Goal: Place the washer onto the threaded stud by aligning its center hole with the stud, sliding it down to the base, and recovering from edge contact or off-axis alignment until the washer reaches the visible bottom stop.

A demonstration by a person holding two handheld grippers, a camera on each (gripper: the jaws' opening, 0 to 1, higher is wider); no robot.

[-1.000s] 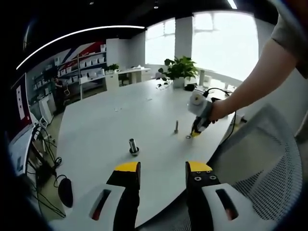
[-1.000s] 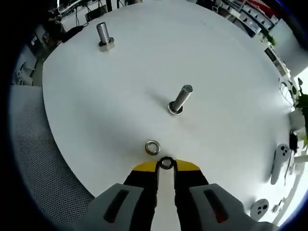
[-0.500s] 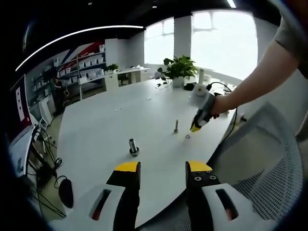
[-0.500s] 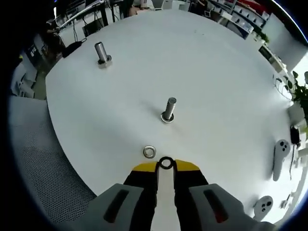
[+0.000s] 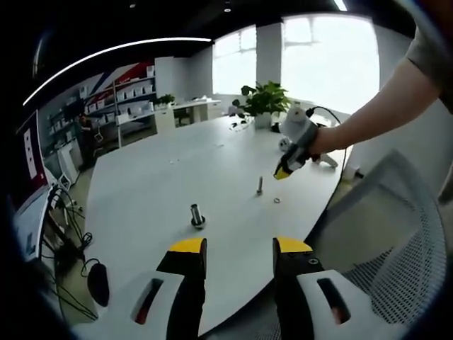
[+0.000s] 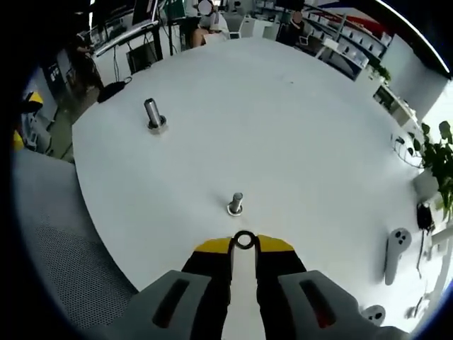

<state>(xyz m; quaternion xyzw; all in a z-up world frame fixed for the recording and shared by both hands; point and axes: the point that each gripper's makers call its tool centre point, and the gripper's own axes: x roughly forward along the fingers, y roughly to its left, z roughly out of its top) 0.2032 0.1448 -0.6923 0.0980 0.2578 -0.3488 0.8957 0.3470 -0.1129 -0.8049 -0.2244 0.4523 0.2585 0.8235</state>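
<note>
The right gripper [image 6: 244,244] pinches a small washer [image 6: 244,240] between its yellow jaw tips and holds it in the air above the white surface [image 6: 297,142]. In the right gripper view, the washer appears just below the thin stud [image 6: 236,204], which stands upright on the surface, and does not touch it. A thicker stud [image 6: 153,115] stands well apart, nearer the far edge. In the left gripper view, the left gripper [image 5: 239,249] has its jaws spread with nothing between them. There a second washer [image 5: 276,200] lies flat on the surface near the thin stud [image 5: 260,185].
</note>
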